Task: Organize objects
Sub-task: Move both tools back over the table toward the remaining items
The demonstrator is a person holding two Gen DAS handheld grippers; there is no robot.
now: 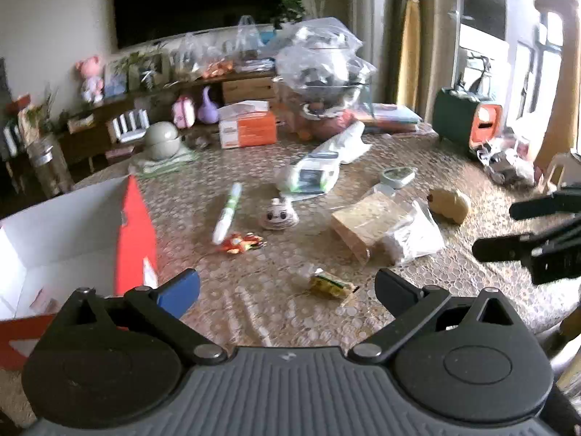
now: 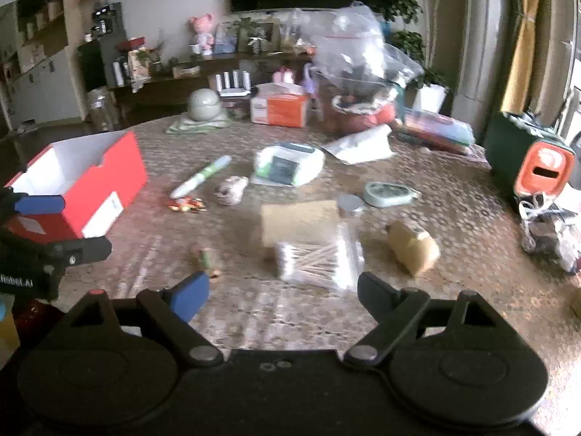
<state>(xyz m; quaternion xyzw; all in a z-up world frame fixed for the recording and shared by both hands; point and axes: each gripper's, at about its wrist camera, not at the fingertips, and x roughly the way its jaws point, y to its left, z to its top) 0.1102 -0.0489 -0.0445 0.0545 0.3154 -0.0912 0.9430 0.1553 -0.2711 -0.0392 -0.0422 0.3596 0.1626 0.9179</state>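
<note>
Both tongs point forward and downward, the left tongs [image 1: 287, 287] spread wide, the right tongs [image 2: 283, 290] likewise, both empty.

Both wrist cams sit low over table [image 1: 254, 167], angled down, facing TV wall. Left cam by red box [image 1: 134, 239]; right cam further right. Both share the table's middle clutter.

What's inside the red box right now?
The red box shows bare white walls; the left wrist view hints at something small on its floor. The near wall hides the rest.
</note>
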